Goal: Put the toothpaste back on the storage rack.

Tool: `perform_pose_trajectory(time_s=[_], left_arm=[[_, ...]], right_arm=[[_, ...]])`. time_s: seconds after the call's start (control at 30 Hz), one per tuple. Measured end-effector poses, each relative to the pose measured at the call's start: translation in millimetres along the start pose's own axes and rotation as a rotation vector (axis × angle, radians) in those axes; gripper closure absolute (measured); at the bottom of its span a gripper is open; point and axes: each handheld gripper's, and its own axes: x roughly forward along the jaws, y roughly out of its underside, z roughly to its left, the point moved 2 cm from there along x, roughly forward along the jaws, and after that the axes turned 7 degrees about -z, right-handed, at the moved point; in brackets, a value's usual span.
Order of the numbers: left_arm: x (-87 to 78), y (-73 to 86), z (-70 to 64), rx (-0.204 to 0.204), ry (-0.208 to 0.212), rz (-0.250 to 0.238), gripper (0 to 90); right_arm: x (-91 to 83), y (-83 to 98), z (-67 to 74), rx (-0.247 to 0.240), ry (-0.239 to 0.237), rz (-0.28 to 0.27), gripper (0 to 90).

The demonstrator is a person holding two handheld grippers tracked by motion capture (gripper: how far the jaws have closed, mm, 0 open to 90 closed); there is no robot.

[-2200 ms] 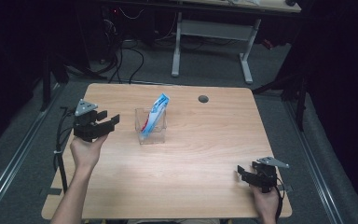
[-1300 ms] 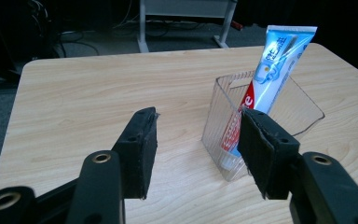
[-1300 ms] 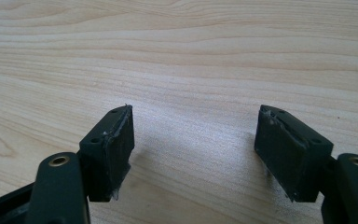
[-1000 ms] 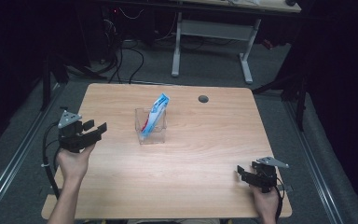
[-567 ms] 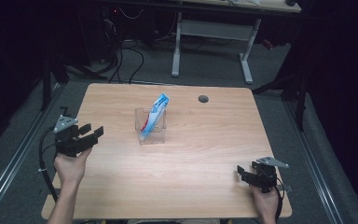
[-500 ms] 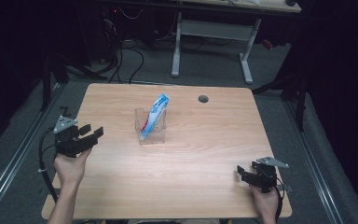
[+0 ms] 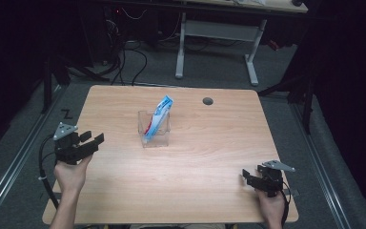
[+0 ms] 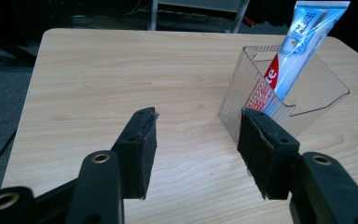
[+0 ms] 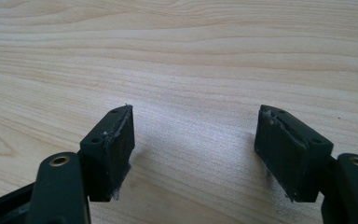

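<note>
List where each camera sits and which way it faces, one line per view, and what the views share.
High view: above the person's side, looking forward and down on the table; both forearms, left gripper, right gripper.
Left gripper view: rides that gripper, facing the clear holder with the toothpaste tube; open jaws.
Right gripper view: rides that gripper, facing bare tabletop; open jaws.
Shared: high and left gripper views both show holder and tube.
</note>
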Motion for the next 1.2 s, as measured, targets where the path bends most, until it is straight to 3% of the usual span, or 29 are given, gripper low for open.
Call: perform_pose_trajectory(time_s=[0.57,1.2], left_arm=[[-2.3,12.9,6.4,-0.021,-0.013,0.008,47.1],[13.2,30.0,1.2,-0.016,-0.004,0.054,47.1]], right_arm=[[0.1,0.0,0.1,-0.004,0.002,0.001,28.7],[0.0,0.0,0.2,-0.002,0.002,0.002,28.7]])
